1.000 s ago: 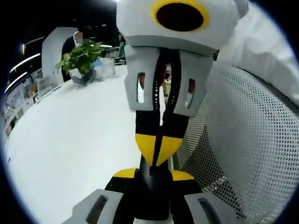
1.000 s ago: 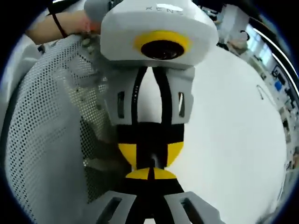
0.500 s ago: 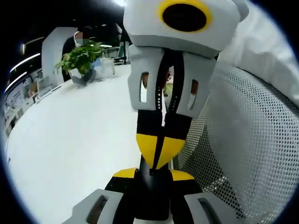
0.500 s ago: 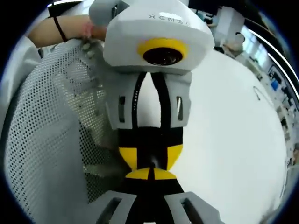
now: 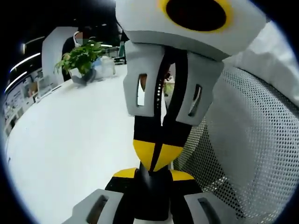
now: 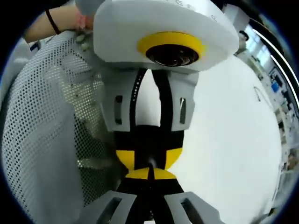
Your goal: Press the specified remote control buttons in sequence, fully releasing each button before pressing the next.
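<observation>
Bench (image 5: 70, 140): white, bare surface running out to the left in the left gripper view, and to the right (image 6: 233, 140) in the right gripper view.

Mesh chair back (image 5: 252, 149): grey perforated, close on the right of the left gripper view, on the left (image 6: 42, 140) of the right gripper view. White sleeve (image 5: 275, 60) above it.

Both tongs held nose to nose, just beside the chair mesh and over the bench edge.

Right tongs (image 6: 150, 174): yellow tips pressed together, only a thin seam between them. Same seen from the left gripper view (image 5: 156, 156): closed yellow nose pointing down into the other pair.

Left tongs (image 5: 153, 175): yellow tips spread a little, sitting either side of the right tongs' nose. Same in the right gripper view (image 6: 148, 158), yellow pads flanking a dark centre. Clamped on that nose or just around it: cannot tell.

Potted plant (image 5: 81, 56): green, far end of the bench, well apart from both tongs.

Wrist with a thin black band (image 6: 51, 23): above the mesh, upper left of the right gripper view.

Remote control whereabouts: cannot tell.
</observation>
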Demonstrator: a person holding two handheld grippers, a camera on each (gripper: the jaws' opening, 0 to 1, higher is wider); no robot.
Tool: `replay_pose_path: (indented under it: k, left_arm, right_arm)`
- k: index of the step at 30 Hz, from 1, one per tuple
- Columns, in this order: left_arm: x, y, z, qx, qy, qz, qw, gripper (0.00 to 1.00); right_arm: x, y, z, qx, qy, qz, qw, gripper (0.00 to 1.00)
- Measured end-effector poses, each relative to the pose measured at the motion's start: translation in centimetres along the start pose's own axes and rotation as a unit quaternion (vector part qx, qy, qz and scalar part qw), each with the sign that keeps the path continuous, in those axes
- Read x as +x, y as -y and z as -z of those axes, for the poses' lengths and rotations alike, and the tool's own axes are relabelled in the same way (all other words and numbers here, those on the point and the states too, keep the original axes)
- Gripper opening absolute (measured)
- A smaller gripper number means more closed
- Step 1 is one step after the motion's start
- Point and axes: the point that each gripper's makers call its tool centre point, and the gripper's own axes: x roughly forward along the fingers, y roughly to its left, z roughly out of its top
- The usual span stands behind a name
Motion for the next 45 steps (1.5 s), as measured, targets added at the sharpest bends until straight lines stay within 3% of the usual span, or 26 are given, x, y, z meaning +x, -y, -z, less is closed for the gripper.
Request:
replay_pose_path:
  k: [4, 5, 8, 14, 21, 28, 37, 43, 45]
  left_arm:
    - [0.00, 0.00, 0.02, 0.004, -0.002, -0.001, 1.0000, 0.24]
    - [0.01, 0.01, 0.03, 0.006, -0.003, -0.002, 1.0000, 0.24]
    - [0.03, 0.03, 0.00, 0.006, -0.002, -0.002, 1.0000, 0.24]
    - [0.03, 0.01, 0.01, 0.005, -0.001, -0.002, 1.0000, 0.24]
    - [0.03, 0.05, -0.01, 0.005, -0.001, -0.001, 1.0000, 0.24]
    - [0.05, 0.02, 0.06, 0.005, 0.000, 0.001, 1.0000, 0.24]
    - [-0.03, -0.07, 0.05, 0.002, -0.001, -0.002, 1.0000, 0.24]
    - [0.00, -0.06, 0.00, 0.005, -0.001, -0.004, 1.0000, 0.25]
    - [-0.01, -0.05, -0.01, 0.005, -0.001, -0.003, 1.0000, 0.25]
  right_arm:
    - [-0.17, 0.16, -0.12, 0.020, 0.035, -0.018, 0.9990, 0.00]
    - [-0.22, 0.06, -0.18, 0.057, 0.051, -0.030, 0.9967, 0.00]
    - [-0.44, 0.04, -0.13, 0.094, 0.066, -0.048, 0.9923, 0.00]
    - [-0.37, -0.40, -0.38, 0.042, 0.058, -0.037, 0.9968, 0.00]
    - [-0.15, -0.36, -0.50, 0.011, 0.051, -0.034, 0.9981, 0.00]
    - [0.09, -0.39, -0.64, -0.052, 0.022, -0.024, 0.9981, 0.00]
    - [0.19, 0.15, -0.79, -0.024, 0.038, -0.011, 0.9989, 0.00]
    - [-0.21, 0.09, -0.75, 0.032, 0.092, -0.047, 0.9941, 0.00]
    - [-0.54, 0.02, -0.04, 0.055, 0.094, -0.053, 0.9927, 0.00]
